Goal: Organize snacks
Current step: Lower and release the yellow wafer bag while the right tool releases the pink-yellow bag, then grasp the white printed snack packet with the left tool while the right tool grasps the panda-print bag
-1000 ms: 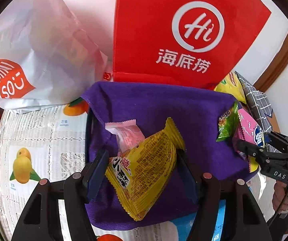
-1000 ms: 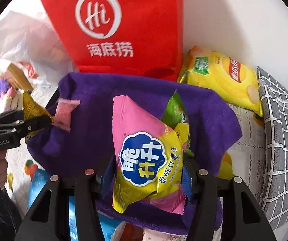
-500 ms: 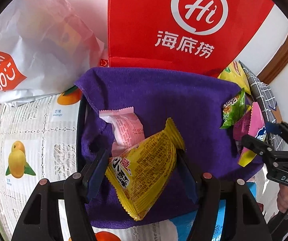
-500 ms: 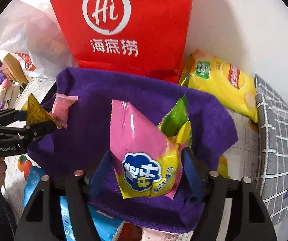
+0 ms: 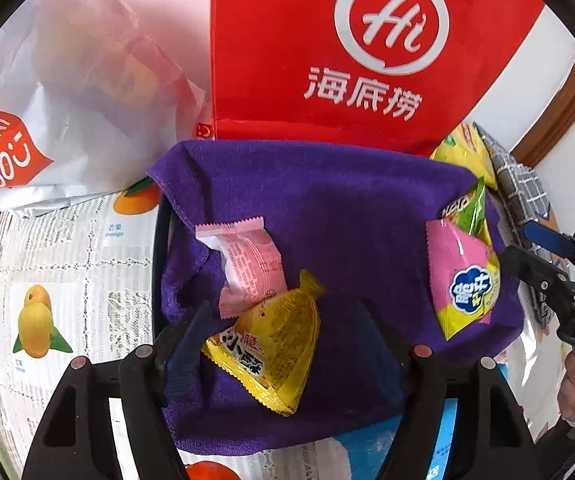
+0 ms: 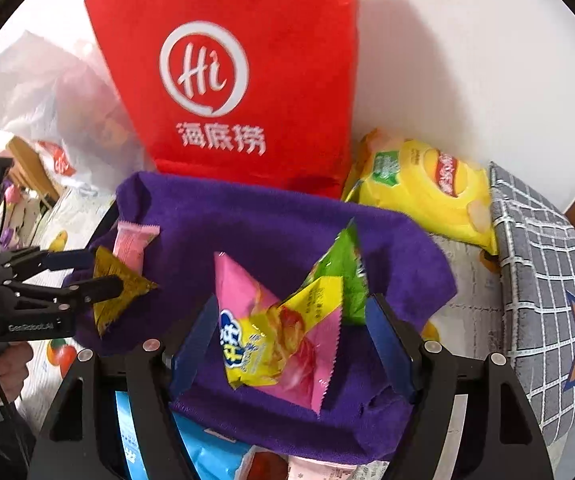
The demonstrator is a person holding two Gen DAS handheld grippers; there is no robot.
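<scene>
Right now both grippers are tilting steeply down over the purple cloth (image 5: pixel 347 200), each with a packet lying loose between its jaws. The left gripper (image 5: pixel 283 344) has just been opening: the yellow triangular packet (image 5: pixel 271 352) is sitting in the gap, its near corner crowding the left finger while a clear strip of cloth is showing between it and the right finger, so the pads are no longer pinching it. Its long axis is running diagonally, from the crimped tip up near the pink wrapped sweet (image 5: pixel 247 268) down toward the gripper's base, and the sweet is touching it at that upper end. The right gripper (image 6: pixel 291 336) has likewise been opening; the pink and yellow snack bag (image 6: pixel 275 340) is resting on the cloth between its blue pads, closer to the left pad, with open cloth on the right side, and the green packet (image 6: pixel 343 276) is leaning just behind it toward the right finger. Each packet is therefore lying straight ahead of its own gripper, well apart from the other one, so each hand is the nearer one for its own item. Judging from this, both packets look delivered onto the cloth, and the coming move is probably a straight lift clear without dragging the packet corners.
</scene>
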